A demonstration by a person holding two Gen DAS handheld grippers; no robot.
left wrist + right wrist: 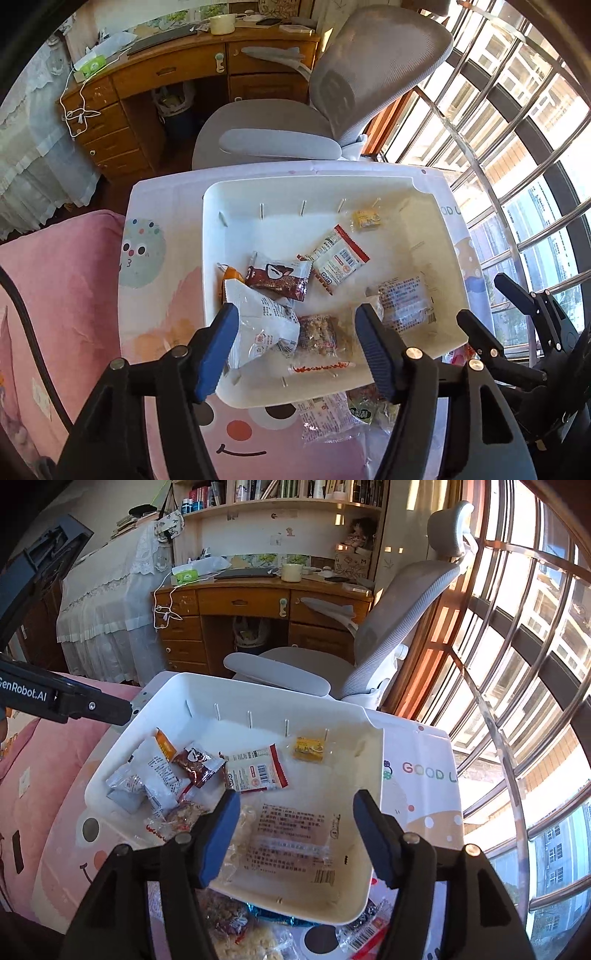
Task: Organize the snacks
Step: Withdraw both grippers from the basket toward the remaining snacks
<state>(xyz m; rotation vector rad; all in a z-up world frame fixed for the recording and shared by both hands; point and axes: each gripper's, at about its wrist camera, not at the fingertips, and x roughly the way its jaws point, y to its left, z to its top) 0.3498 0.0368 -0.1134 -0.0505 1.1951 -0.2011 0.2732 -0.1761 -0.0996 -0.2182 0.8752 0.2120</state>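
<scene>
Bottom center of both wrist views: left gripper (295,345) and right gripper (293,830) hover over white bin (236,199), fingers spread wide, nothing pinched. Snack packets lie flat inside bin, frame center. Red-edged white packet (338,254) long axis runs diagonally, lower left to upper right. Brown packet (279,275) roughly horizontal. Clear printed packet (291,842) flat under right gripper. Yellow packet (309,749) near far wall.
</scene>
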